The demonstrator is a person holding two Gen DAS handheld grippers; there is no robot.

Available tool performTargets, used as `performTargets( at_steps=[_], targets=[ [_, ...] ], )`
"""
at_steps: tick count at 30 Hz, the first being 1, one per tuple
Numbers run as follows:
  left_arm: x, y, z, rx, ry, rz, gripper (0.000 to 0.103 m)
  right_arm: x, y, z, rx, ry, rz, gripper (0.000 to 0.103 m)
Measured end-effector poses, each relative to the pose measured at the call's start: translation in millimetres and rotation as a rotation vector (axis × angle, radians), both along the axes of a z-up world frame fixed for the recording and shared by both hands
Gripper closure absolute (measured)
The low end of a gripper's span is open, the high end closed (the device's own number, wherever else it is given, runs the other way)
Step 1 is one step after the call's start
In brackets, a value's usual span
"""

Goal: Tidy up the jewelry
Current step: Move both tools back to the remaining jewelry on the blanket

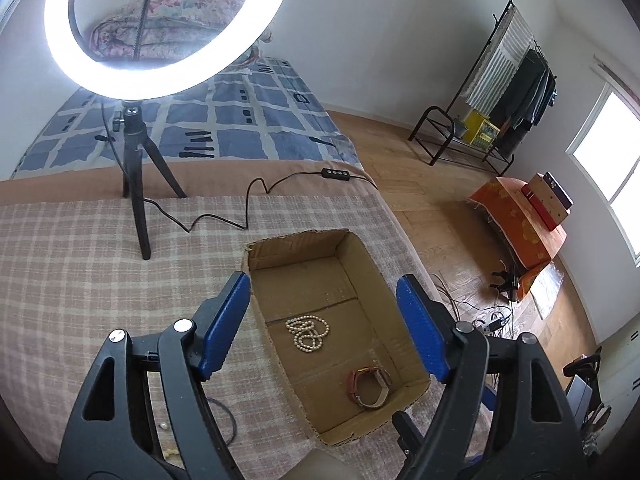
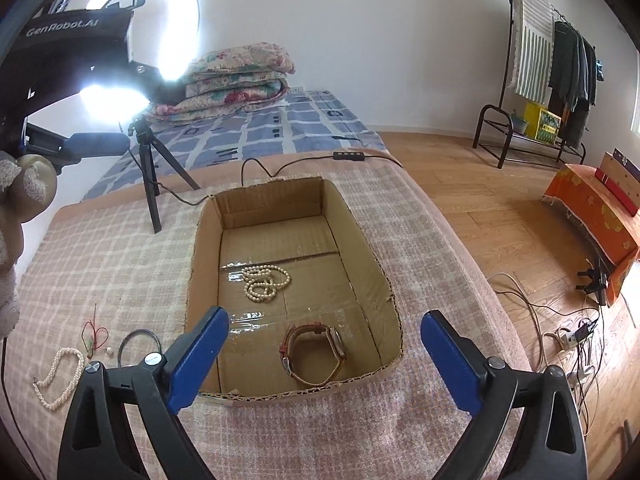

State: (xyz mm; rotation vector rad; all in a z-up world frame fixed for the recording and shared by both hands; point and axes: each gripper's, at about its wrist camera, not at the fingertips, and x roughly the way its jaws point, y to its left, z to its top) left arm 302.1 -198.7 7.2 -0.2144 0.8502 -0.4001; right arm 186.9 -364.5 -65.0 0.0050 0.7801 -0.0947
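The pearl necklace (image 2: 266, 282) lies coiled in loops of small cream beads at the centre of the frame, on the taped floor of an open cardboard box (image 2: 370, 258). Just below it in the box rests a watch (image 2: 314, 354) with a brown leather strap and a metal case. The box stands on a bed covered by a pink checked woven blanket (image 2: 112, 264). A second bead strand (image 2: 60, 376) lies at the lower left. The left gripper (image 1: 322, 326) and right gripper (image 2: 324, 352) both hold their blue ribbed fingers (image 2: 200, 354) wide apart, empty.
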Motion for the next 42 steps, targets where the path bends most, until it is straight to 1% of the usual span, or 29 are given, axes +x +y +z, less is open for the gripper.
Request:
performTargets(
  at_steps=[9,16,19,23,26,27,32,35,40,42],
  targets=[
    [-30.5,53.6,26.2,0.055,-0.079,0.045,0.025,-9.8,22.2,13.8,0.019,-0.045,0.057,0.003],
    [-60.1,107.8,43.0,0.054,-0.113,0.095,0.025,-16.5,50.5,19.9,0.033,-0.046,0.142,0.003],
    [-73.1,133.1,45.9,0.034,-0.108,0.117,0.025,-20.4,65.4,20.7,0.033,-0.042,0.179,0.003],
    [-96.8,167.9,45.9,0.041,-0.118,0.151,0.025,-26.3,81.5,20.0,0.043,-0.029,0.223,0.004],
    [-113.2,190.4,41.2,0.070,-0.116,0.180,0.025,-30.0,92.4,17.6,0.050,-0.013,0.251,0.007],
    [-118.5,198.8,38.1,0.067,-0.107,0.186,0.025,-31.4,96.4,15.6,0.054,-0.004,0.262,0.008],
    [-143.3,229.2,19.0,0.056,-0.066,0.198,0.025,-38.0,107.8,0.1,0.090,0.059,0.304,0.019],
    [-155.7,242.0,4.2,0.068,-0.039,0.201,0.025,-40.4,114.8,-8.4,0.093,0.090,0.318,0.025],
    [-167.5,262.0,-24.2,0.083,0.013,0.213,0.025,-42.6,122.9,-20.9,0.119,0.142,0.327,0.029],
    [-169.0,270.9,-35.7,0.082,0.036,0.221,0.029,-42.5,124.3,-27.1,0.143,0.170,0.328,0.031]
  ],
)
